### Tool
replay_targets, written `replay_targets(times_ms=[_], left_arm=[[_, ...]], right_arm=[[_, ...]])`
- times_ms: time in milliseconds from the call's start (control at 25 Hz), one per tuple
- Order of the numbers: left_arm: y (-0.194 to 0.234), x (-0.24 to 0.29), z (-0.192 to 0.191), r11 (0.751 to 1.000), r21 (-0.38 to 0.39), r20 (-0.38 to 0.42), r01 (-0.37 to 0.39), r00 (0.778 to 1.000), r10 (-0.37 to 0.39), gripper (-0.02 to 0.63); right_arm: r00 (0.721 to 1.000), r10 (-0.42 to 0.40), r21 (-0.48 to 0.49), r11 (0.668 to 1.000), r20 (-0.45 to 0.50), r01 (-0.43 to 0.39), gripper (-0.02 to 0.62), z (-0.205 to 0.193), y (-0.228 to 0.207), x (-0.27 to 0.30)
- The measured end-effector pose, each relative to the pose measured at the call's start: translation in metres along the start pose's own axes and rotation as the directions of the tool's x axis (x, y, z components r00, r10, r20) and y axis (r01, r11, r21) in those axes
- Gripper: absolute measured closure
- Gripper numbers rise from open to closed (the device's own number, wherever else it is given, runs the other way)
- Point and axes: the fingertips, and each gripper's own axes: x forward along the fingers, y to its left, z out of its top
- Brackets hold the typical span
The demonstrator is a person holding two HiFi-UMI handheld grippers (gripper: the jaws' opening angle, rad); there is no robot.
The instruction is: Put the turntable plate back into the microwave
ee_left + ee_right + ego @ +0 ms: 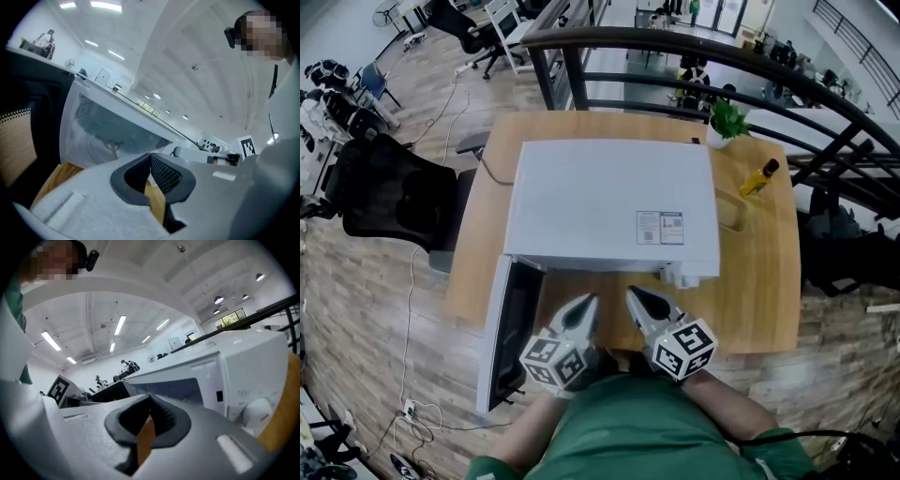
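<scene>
A white microwave [614, 202] stands on the wooden table [759, 281], its door [511, 328] swung open to the left. Both grippers hover side by side just before its front. My left gripper [589, 302] is shut with nothing between its tips, and so is my right gripper [633, 295]. In the left gripper view the shut left gripper [150, 157] faces the open cavity [112, 131], where a pale glassy round shape lies; I cannot tell for sure that it is the plate. In the right gripper view the right gripper [150, 401] points at the cavity opening [187, 385] beside the knob [255, 411].
A black mesh chair [389, 202] stands left of the table. A potted plant [727, 120] and a yellow bottle [759, 176] sit at the table's far right. A dark railing [675, 47] curves behind. A cable [412, 309] trails on the floor at left.
</scene>
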Motion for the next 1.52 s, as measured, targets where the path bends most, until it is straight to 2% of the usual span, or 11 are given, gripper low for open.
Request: replay_targets(times_ms=[240, 480, 640, 1160, 1520], left_arm=[[-0.014, -0.01, 0.029, 1.0, 0.022, 0.064, -0.011, 0.998, 0.01, 0.595], [-0.025, -0.012, 0.038, 0.998, 0.052, 0.099, -0.036, 0.995, 0.03, 0.595], [-0.028, -0.011, 0.042, 0.998, 0.062, 0.109, -0.033, 0.994, 0.026, 0.595], [-0.011, -0.008, 0.027, 0.997, -0.02, 0.073, -0.071, 0.995, 0.072, 0.595], [-0.009, -0.005, 0.025, 0.997, -0.019, 0.068, -0.075, 0.995, 0.076, 0.595]], right_arm=[[0.997, 0.063, -0.031, 0.998, 0.048, -0.062, 0.592, 0.032, 0.022, -0.008], [0.998, 0.005, -0.06, 0.998, 0.067, -0.001, 0.592, 0.042, 0.017, -0.011], [0.998, 0.006, -0.061, 0.998, 0.065, -0.002, 0.592, 0.04, 0.017, -0.011], [0.998, 0.003, -0.031, 1.0, 0.061, -0.001, 0.592, 0.032, 0.01, -0.012], [0.998, 0.004, -0.041, 0.999, 0.057, -0.002, 0.592, 0.03, 0.01, -0.011]])
